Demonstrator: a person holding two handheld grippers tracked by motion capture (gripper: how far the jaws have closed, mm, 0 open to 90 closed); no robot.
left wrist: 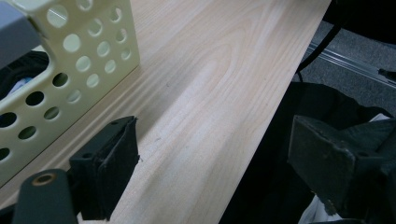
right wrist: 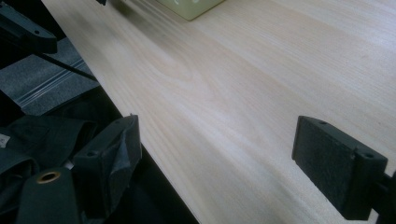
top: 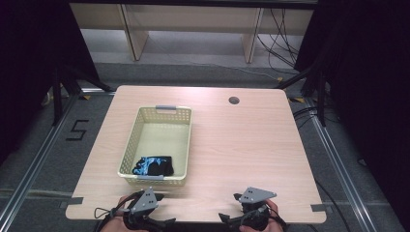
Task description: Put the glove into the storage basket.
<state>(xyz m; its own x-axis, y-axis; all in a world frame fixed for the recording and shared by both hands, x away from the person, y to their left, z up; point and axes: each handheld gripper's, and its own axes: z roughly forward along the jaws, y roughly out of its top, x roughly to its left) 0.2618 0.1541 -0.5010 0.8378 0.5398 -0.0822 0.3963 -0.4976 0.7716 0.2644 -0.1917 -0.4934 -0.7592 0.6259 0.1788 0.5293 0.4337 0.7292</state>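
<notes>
Light wood grain runs across the table [top: 232, 145], a pale rounded-corner top with a small dark round hole [top: 234, 100] near its far edge, right of centre. Grey tape tabs sit at its near left and near right corners. Around it lies grey floor with metal rails along both sides, a black mark like a "5" [top: 77, 130] on the floor at left, black curtains on either side, and pale wooden furniture legs with loose cables beyond the far edge.

On the left half of the table stands a cream perforated basket [top: 130, 140] with grey handles at its near and far ends. A black and blue cloth [top: 153, 166] lies inside at its near end.

Both grippers are held at the near table edge. The left gripper [top: 145, 202] sits just near of the basket, its jaws spread wide with nothing but bare wood between them. The right gripper [top: 251, 203], well apart to the right, also has its jaws wide apart over bare table, holding nothing.
</notes>
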